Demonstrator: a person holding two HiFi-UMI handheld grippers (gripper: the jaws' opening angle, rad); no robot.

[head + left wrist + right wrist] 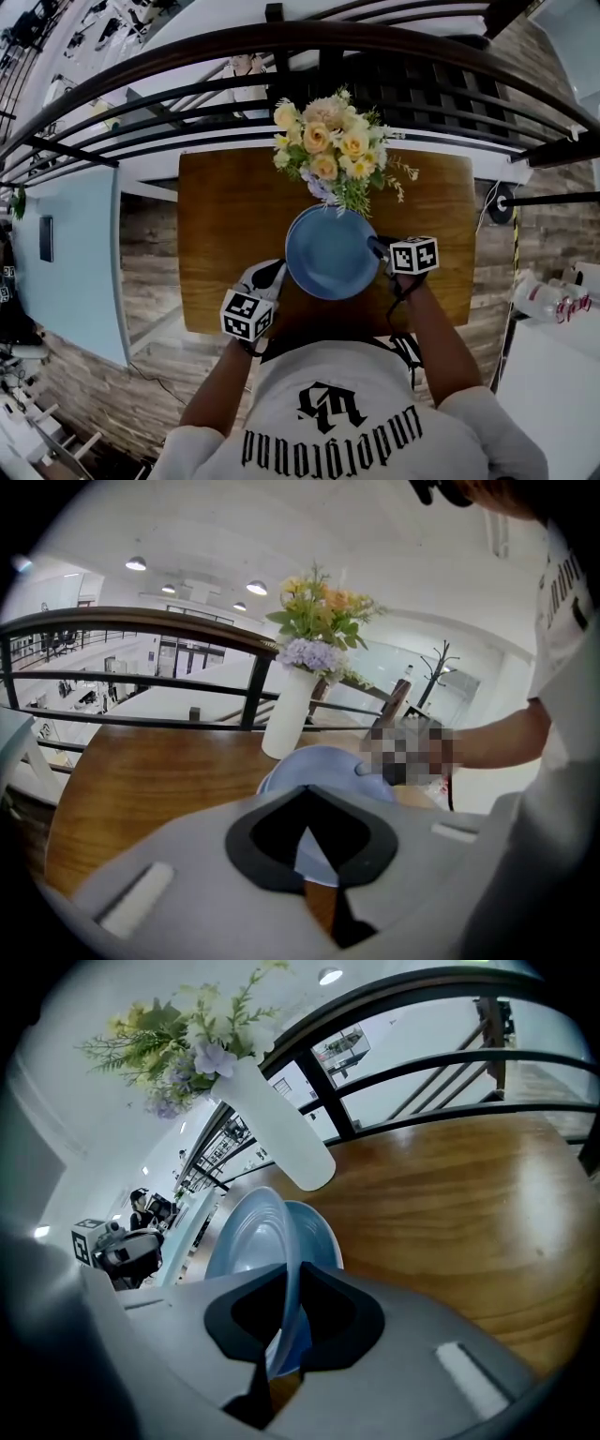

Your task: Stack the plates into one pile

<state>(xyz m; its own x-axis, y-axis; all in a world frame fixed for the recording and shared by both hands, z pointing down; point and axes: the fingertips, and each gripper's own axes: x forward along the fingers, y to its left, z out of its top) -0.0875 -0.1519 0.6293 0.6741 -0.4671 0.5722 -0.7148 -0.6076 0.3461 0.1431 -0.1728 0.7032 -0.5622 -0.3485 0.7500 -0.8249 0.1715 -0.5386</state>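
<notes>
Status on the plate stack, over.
Left gripper and right gripper shut on opposite rims of upper blue plate, tilted. Lower plate on table beneath. Flower vase close behind.

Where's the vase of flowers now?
In the head view the vase of flowers stands at the far middle of the wooden table, just behind the blue plate, with the black railing beyond it.

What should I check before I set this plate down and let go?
1. Right gripper shut on the upper plate rim: ok.
2. Left gripper gripping that plate too: cannot tell.
3. Upper plate lined up over the lower plate: ok, going by the head view.
4. Upper plate seated on the lower plate: not ok, a gap shows between them.
5. Vase clear of the far rim: cannot tell.
</notes>
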